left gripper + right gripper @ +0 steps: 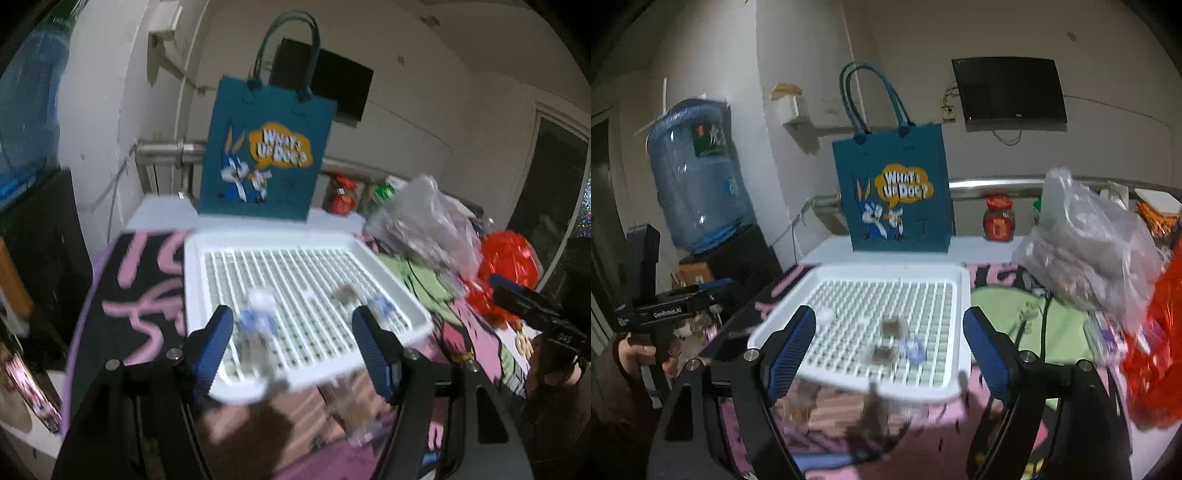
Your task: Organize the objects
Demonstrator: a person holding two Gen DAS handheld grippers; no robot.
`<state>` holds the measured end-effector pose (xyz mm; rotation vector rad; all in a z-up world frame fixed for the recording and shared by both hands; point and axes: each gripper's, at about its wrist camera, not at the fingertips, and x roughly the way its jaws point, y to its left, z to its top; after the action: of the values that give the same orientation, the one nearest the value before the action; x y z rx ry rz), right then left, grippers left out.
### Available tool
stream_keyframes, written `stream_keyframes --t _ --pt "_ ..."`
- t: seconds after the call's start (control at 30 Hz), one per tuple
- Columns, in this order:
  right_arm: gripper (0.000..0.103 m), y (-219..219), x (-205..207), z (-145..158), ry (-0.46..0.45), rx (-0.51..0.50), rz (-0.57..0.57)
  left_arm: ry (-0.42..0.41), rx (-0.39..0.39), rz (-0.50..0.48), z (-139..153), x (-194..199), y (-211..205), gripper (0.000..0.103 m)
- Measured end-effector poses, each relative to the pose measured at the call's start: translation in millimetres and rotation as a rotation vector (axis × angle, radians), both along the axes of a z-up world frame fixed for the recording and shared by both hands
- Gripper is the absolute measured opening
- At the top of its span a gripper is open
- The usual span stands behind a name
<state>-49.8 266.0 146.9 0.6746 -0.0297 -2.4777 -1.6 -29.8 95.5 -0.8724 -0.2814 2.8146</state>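
A white slatted tray (pixel 207 254) (pixel 962 295) lies on the patterned table. Small blurred items lie in it: a clear bottle with a blue label (pixel 256 325), a second blue-and-white item (pixel 382 308), a brown piece (pixel 345 293) (pixel 892 326). A blue "What's up Doc?" tote bag (pixel 266 147) (pixel 897 192) stands upright behind the tray. My left gripper (pixel 291 347) is open and empty over the tray's near edge. My right gripper (pixel 890 354) is open and empty, also at the tray's near edge. The right gripper (pixel 532 306) shows at the right of the left wrist view.
A clear plastic bag (pixel 424 218) (pixel 1089 243) and a red plastic bag (pixel 506 262) (pixel 1152 350) lie right of the tray. A red jar (pixel 998 218) stands at the back. A blue water jug (pixel 696 177) stands at the left. A TV (pixel 1008 90) hangs on the wall.
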Motion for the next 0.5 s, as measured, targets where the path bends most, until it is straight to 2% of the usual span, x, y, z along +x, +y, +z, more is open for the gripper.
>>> stream_keyframes --t 0.2,0.37,0.43,0.5 --pt "0.082 -8.3 -0.4 -54.8 -0.149 0.088 -0.023 -0.107 0.006 -0.053 -37.7 14.3 31.6 0.066" --pt "0.082 -12.1 -15.3 -89.1 -0.260 0.088 -0.018 -0.194 -0.017 -0.093 -67.1 10.4 56.6 0.066" --pt "0.078 -11.5 -22.5 -98.5 -0.294 0.086 -0.030 -0.217 -0.018 -0.098 -74.3 6.9 63.0 0.066" --pt "0.070 -12.2 -27.4 -103.1 -0.317 0.076 -0.035 -0.234 -0.011 -0.092 -78.1 2.7 66.8 0.065"
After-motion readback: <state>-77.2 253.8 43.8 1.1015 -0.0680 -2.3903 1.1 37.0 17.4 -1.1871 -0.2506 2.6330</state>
